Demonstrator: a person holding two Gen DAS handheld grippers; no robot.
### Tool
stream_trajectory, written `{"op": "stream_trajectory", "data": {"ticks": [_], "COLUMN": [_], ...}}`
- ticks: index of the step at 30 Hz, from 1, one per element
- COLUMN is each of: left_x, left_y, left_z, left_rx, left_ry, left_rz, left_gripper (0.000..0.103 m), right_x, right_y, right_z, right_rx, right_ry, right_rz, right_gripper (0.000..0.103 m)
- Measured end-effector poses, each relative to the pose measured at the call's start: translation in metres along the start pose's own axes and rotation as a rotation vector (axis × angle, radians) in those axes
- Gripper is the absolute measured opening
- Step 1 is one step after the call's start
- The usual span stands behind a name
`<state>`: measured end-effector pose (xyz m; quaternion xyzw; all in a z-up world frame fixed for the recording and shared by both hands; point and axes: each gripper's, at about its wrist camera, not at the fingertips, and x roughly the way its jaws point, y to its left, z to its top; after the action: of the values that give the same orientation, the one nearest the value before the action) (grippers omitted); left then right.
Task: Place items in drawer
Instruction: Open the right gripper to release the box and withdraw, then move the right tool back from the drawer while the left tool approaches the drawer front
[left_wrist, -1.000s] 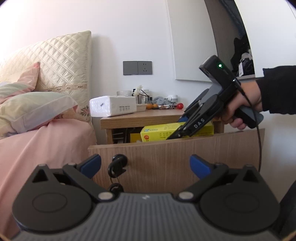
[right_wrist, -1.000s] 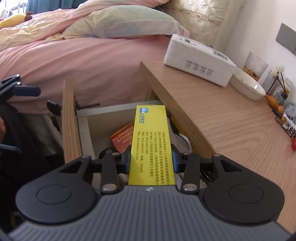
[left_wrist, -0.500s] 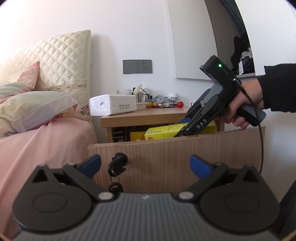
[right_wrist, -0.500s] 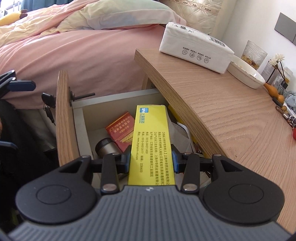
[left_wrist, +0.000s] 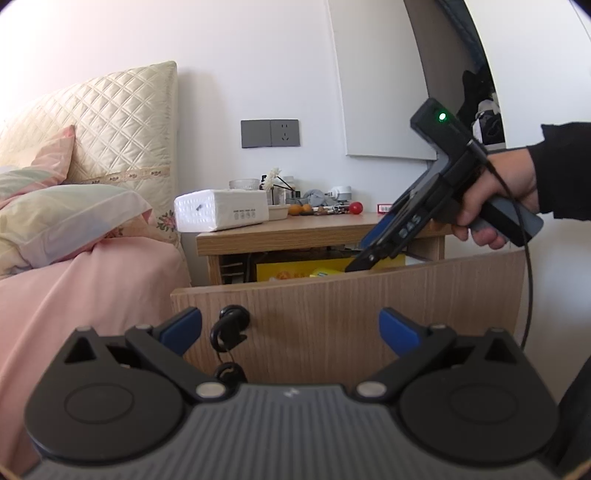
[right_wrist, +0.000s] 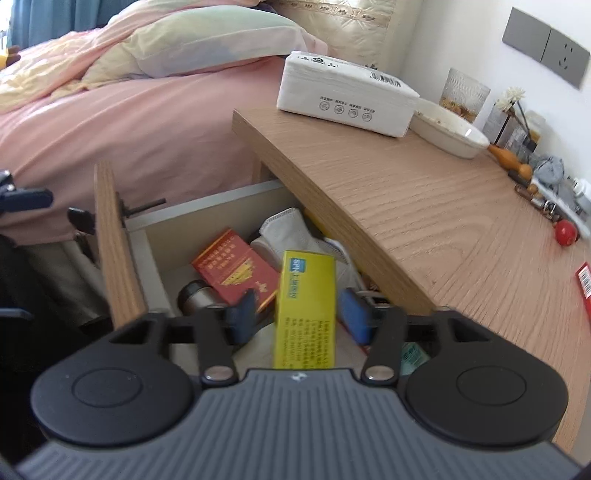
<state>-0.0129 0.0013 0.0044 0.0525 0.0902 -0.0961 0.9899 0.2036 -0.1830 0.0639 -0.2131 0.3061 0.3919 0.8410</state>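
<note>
The nightstand drawer (right_wrist: 114, 254) stands pulled out; its wooden front (left_wrist: 332, 314) fills the middle of the left wrist view. My right gripper (right_wrist: 299, 317) is over the drawer with its jaws apart. The yellow box (right_wrist: 304, 306) lies between the fingers with gaps on both sides, tilted down into the drawer. In the left wrist view the right gripper (left_wrist: 364, 258) dips behind the drawer front, and a corner of the yellow box (left_wrist: 325, 272) shows. My left gripper (left_wrist: 290, 328) is open and empty in front of the drawer front, near the key (left_wrist: 229, 328).
In the drawer lie a red box (right_wrist: 236, 273), a metal cylinder (right_wrist: 195, 297) and white cloth (right_wrist: 291, 232). On the nightstand top (right_wrist: 424, 206) stand a white tissue pack (right_wrist: 347, 96), a dish (right_wrist: 447, 133), a glass and small items. A pink bed (right_wrist: 110, 122) is at the left.
The right gripper's jaws have opened and let go of the yellow box, which has dropped lower into the drawer. The gripper has drawn back a little. The left gripper has stayed put.
</note>
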Motion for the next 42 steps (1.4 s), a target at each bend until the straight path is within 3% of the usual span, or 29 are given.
{"op": "stream_trajectory", "data": {"ticks": [12, 20, 33, 42], "left_x": [-0.001, -0.002, 0.001, 0.007], "left_y": [-0.002, -0.003, -0.004, -0.003], "left_z": [0.000, 0.000, -0.003, -0.006], "left_rx": [0.005, 0.005, 0.006, 0.010], "left_ry": [-0.003, -0.001, 0.018, 0.047], "left_rz": [-0.005, -0.009, -0.003, -0.001], "left_gripper": [0.103, 0.103, 0.103, 0.103], "right_x": [-0.057, -0.093, -0.108, -0.110], "right_y": [0.017, 0.062, 0.127, 0.154], "right_z": [-0.010, -0.037, -0.090, -0.098], "right_rx": [0.156, 0.191, 0.245, 0.172], "right_ry": [-0.197, -0.322, -0.461, -0.515], "right_rz": [-0.169, -0.285, -0.302, -0.319], "right_gripper": [0.089, 0.089, 0.089, 0.089]}}
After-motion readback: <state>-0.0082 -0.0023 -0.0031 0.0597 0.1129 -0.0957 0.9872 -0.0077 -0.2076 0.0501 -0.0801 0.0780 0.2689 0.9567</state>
